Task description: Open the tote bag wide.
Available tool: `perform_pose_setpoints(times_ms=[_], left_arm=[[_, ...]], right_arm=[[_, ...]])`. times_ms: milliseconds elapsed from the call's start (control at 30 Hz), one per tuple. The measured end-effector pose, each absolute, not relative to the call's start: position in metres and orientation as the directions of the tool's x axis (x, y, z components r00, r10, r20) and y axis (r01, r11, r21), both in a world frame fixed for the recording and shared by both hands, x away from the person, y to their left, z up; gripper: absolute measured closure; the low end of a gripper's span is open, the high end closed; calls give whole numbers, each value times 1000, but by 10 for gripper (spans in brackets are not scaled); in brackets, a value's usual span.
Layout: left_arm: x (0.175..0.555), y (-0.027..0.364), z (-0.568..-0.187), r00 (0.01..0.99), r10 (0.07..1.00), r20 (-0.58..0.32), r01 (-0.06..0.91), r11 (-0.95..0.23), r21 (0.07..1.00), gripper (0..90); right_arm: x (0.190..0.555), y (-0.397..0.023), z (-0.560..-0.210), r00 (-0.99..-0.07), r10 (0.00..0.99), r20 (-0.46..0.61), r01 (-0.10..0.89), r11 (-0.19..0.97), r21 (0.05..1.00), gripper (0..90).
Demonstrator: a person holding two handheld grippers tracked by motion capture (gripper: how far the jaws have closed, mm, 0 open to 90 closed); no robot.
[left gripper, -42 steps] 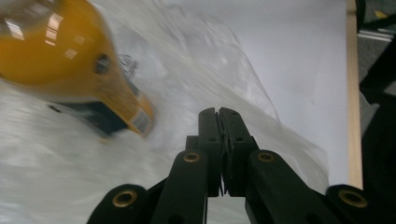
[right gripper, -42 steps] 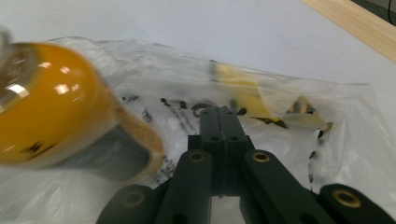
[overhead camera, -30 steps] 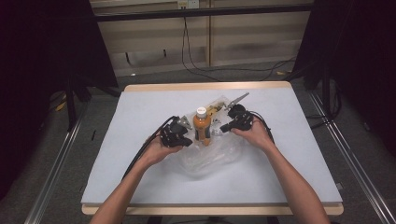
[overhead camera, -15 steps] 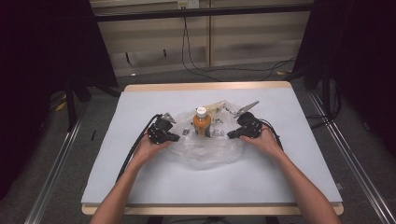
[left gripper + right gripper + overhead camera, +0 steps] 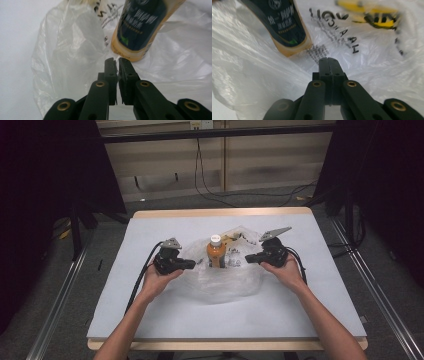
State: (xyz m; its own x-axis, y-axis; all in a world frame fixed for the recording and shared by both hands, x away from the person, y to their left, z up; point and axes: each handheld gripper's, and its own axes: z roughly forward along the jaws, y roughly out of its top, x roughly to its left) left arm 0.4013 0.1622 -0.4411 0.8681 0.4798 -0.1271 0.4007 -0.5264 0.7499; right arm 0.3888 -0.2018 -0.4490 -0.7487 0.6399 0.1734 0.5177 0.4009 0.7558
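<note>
The left gripper (image 5: 117,61) has its jaws almost together, a thin slit between the pads; they have just been opening a little. A sliver of clear film seems to sit in that slit, though whether the pads press on it cannot be told. The right gripper (image 5: 328,60) has its jaws pressed fully together, tips resting against the crinkled film; whether any of it is caught between them cannot be told.

In the high view the left gripper (image 5: 192,264) lies at the left edge of the plastic bag (image 5: 227,280) and the right gripper (image 5: 248,259) at its right edge, both pointing inward, each held by a hand coming from the near side. The bag, clear with black lettering, is spread flat between them on the white table (image 5: 150,315), a little far of centre.

An orange bottle (image 5: 216,252) with a white cap and dark label stands upright on the bag, between the two grippers and just beyond their tips. In the left gripper view the bottle (image 5: 140,27) rises just behind the jaws; in the right gripper view it (image 5: 284,25) leans off to the upper left. A yellow item (image 5: 377,15) lies blurred inside the bag (image 5: 387,70), on the far side.
</note>
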Motion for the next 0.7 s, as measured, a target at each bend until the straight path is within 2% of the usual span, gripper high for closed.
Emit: perform_pose_setpoints(times_ms=[67, 100, 200, 267, 333, 400, 467, 533, 600, 700], left_arm=[[395, 163, -435, 868, 485, -110, 383, -511, 769, 794], [394, 164, -433, 869, 482, -113, 379, -499, 779, 751], [386, 167, -427, 874, 475, -102, 347, -464, 815, 679], [379, 167, -424, 877, 470, -98, 334, -452, 827, 585], [375, 168, -423, 880, 470, -68, 307, -453, 837, 560], [371, 169, -423, 878, 471, -86, 313, -429, 848, 497], [368, 170, -421, 870, 489, -68, 307, -428, 850, 401], [362, 172, -419, 862, 505, -46, 290, -416, 862, 329], [356, 175, -418, 853, 522, -30, 273, -396, 877, 272], [349, 183, -418, 840, 543, -16, 267, -388, 882, 175]], right_arm=[[384, -204, -444, -747, 641, 179, 505, 371, 779, 892], [381, -205, -441, -735, 655, 177, 499, 346, 795, 809], [372, -207, -435, -728, 664, 173, 471, 301, 829, 694], [366, -208, -432, -726, 669, 160, 448, 284, 847, 559], [359, -209, -430, -726, 674, 139, 430, 287, 856, 469], [353, -209, -429, -723, 679, 126, 413, 279, 867, 398], [349, -209, -429, -716, 686, 128, 412, 268, 871, 284], [344, -211, -428, -712, 687, 145, 416, 248, 875, 241], [339, -212, -426, -701, 699, 141, 409, 231, 883, 133], [328, -216, -425, -681, 724, 112, 377, 215, 901, 61]])
